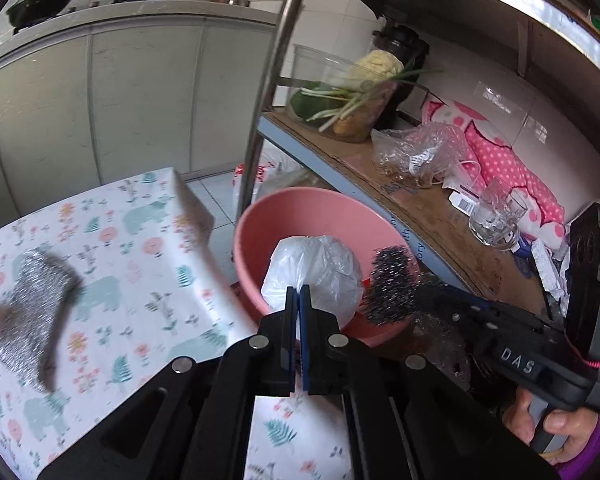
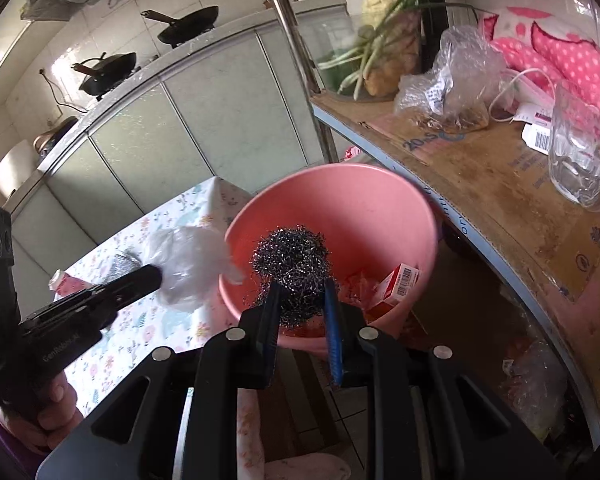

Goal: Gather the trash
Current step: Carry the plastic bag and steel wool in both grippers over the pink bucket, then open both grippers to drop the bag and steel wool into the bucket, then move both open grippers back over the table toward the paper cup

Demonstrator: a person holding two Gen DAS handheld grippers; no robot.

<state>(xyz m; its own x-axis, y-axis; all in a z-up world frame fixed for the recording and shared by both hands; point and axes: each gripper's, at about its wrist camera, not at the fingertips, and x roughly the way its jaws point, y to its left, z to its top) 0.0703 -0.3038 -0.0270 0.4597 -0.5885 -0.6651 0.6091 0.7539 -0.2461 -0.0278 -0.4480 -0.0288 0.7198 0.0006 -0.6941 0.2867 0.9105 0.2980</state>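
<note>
Dangling over the pink basin (image 2: pixel 340 200), steel wool (image 2: pixel 290 264) fills the right gripper (image 2: pixel 300 296).

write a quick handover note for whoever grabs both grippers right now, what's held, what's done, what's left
Left gripper: shut on a crumpled white plastic bag, held over the near rim of the pink basin.
Right gripper: shut on a steel wool scrubber, held above the basin's opening.
Done: a red and white carton and some red scraps already lie in the basin; both pieces are lifted and brought to it.
Left: open each set of jaws to drop the bag and scrubber in. A silver scouring cloth is on the floral tablecloth; probably next.
</note>
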